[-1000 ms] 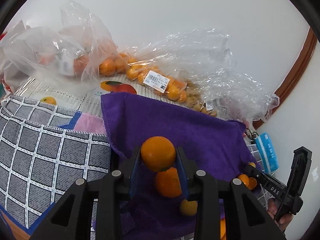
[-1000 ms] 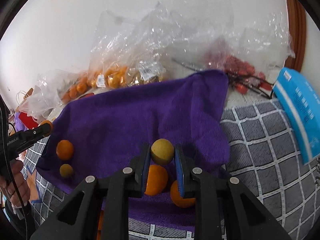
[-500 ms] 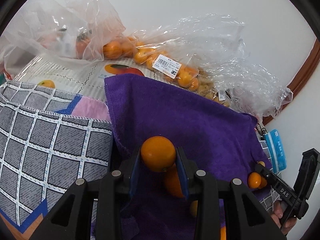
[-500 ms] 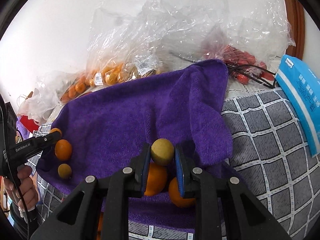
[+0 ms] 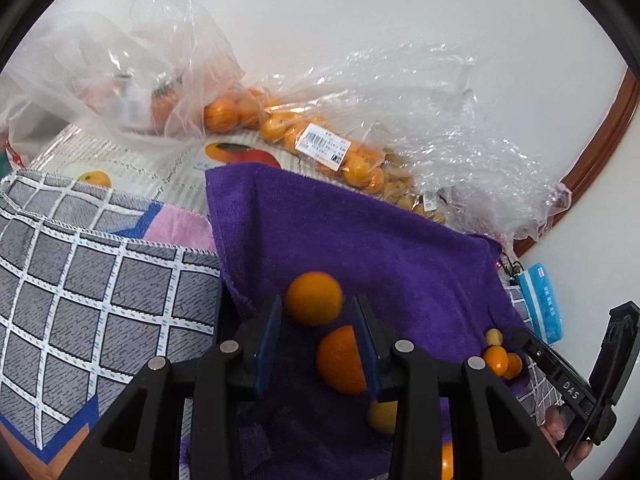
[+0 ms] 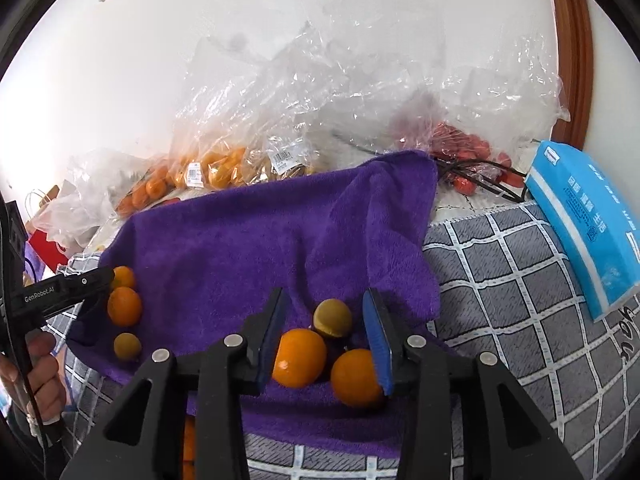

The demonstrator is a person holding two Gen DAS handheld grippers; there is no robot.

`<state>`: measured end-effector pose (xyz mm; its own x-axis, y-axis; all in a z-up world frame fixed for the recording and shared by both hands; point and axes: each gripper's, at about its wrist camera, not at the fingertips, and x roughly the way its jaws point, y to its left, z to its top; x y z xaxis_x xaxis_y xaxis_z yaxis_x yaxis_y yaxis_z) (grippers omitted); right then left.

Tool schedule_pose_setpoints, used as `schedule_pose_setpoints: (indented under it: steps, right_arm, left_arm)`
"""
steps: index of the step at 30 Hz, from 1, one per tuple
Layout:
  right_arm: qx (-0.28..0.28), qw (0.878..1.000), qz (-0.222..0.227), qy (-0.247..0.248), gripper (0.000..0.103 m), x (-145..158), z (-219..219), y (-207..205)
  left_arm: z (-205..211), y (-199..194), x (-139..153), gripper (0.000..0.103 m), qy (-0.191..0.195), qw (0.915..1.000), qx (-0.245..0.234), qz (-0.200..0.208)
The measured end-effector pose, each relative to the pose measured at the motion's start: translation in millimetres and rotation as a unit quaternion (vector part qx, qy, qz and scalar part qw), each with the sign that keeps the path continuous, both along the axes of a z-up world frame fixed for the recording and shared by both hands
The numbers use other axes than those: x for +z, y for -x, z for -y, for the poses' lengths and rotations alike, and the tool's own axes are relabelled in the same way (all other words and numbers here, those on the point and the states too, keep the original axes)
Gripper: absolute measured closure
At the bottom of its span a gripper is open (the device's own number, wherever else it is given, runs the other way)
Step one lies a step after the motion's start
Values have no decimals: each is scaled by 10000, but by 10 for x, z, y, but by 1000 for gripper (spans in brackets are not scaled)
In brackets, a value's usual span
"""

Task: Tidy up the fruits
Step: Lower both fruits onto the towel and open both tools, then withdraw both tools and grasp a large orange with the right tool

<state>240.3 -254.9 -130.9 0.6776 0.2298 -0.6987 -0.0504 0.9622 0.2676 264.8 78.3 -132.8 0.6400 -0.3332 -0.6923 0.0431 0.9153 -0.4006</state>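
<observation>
My left gripper [image 5: 318, 316]: jaws have just eased apart, no pad pressing the round orange tangerine [image 5: 314, 298] between them.
My right gripper [image 6: 324, 316]: jaws have just been opening, released; small yellow-green fruit [image 6: 332, 318] sits free between them on the purple terry towel [image 6: 240, 240].

We see a purple towel [image 6: 248, 248] of thick, fuzzy cloth, matt and rough in its pile. Under it lies a grey checked cloth [image 6: 512, 300] with a flat woven look and stitched white lines. The orange fruit [image 5: 314, 298] has a smooth, faintly dimpled skin with a dull sheen; the yellow-green fruit [image 6: 332, 318] looks smoother and matt. The clear plastic bags [image 6: 304, 92] are thin, crinkled and glossy, catching bright glints, with paper labels stuck on. The blue tissue pack [image 6: 588, 224] wears a slick printed plastic wrap. The right gripper [image 6: 324, 320] is matt black plastic with blue pads [image 6: 378, 340] and small shiny metal pins. The curved wooden trim [image 5: 596, 152] looks polished brown.
</observation>
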Motion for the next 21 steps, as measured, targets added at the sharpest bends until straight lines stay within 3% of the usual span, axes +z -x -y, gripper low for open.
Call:
schedule_pose_setpoints:
  steps: [2,6,10,18,21]
  right_arm:
    - [-29,9999,149,-62,63,72,3,56]
    - [-114,9992,146,353,63,212,-77,140]
    - [-27,10000,-17,56,63,257,-95,281]
    - [377,9992,-154,-11,61,243,-359,771]
    - [668,9975,-118,-177,53,185,-496,941]
  left_arm:
    - [-20,40,63,69,-22,9999,21,105]
    - [-30,106,182,68,-110,9996,28,255]
    - [42,199,351,68,-454,9980,24,433]
    - [-38,567,542,68,-183,9986,-244,428]
    - [-110,737,454,65,-261,9985,-399,278]
